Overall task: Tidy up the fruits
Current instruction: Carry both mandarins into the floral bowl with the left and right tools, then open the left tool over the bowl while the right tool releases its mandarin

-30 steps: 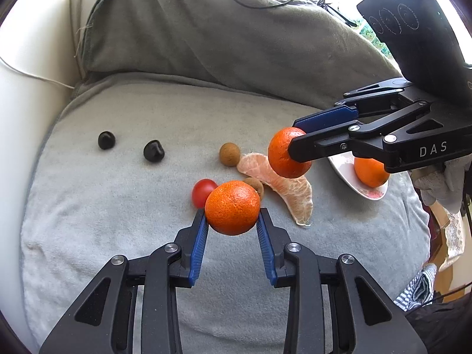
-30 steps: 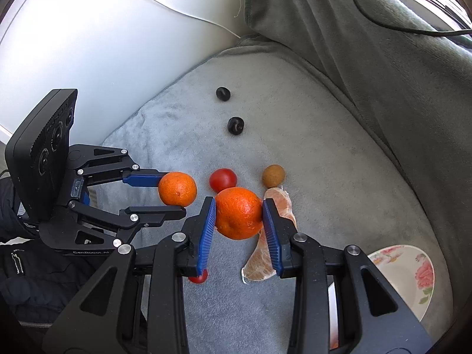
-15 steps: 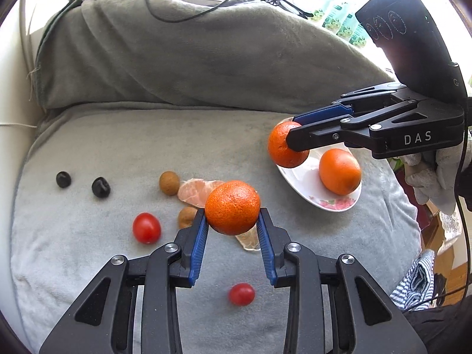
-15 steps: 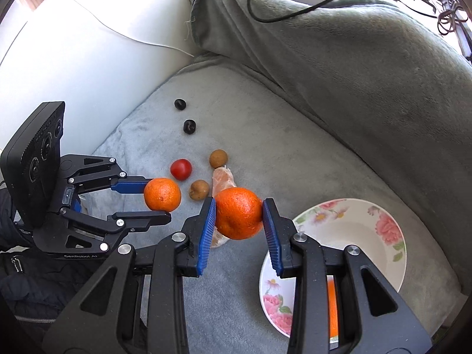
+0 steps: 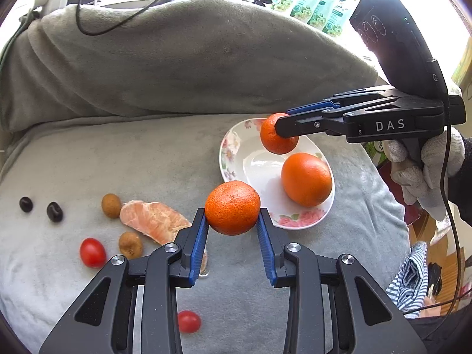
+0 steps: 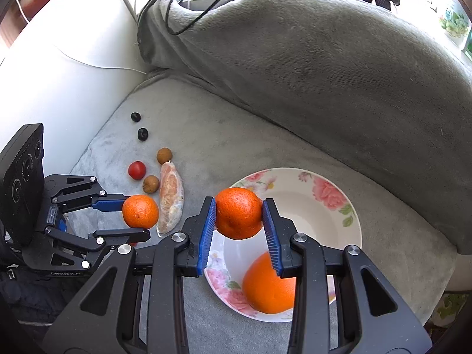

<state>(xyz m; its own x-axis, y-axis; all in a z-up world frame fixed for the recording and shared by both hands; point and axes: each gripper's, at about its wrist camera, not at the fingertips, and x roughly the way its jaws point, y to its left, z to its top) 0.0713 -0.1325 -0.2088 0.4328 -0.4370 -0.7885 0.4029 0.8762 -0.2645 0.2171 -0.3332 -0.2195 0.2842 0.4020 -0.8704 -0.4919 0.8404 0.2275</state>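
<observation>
My left gripper point(image 5: 232, 224) is shut on a mandarin point(image 5: 232, 207), held above the grey cushion just left of the floral plate point(image 5: 233, 147). My right gripper point(image 6: 238, 221) is shut on a second mandarin point(image 6: 238, 217), held over the plate point(image 6: 333, 194). A large orange point(image 5: 306, 179) lies on the plate, also in the right wrist view point(image 6: 267, 287). In the left wrist view the right gripper point(image 5: 287, 125) holds its mandarin point(image 5: 277, 138) over the plate's far side. The left gripper point(image 6: 134, 218) and its mandarin point(image 6: 140, 211) show in the right wrist view.
On the cushion lie a peeled citrus segment point(image 5: 153, 221), two brown longans point(image 5: 111, 205) point(image 5: 130, 244), two cherry tomatoes point(image 5: 92, 252) point(image 5: 188, 321) and two dark fruits point(image 5: 26, 204) point(image 5: 55, 211). A grey-covered backrest point(image 5: 177, 67) rises behind. The cushion's edge drops off at right.
Both grippers have carried their mandarins to the right, towards the plate. The right one now hangs over the plate, and the left one is beside its near rim.
</observation>
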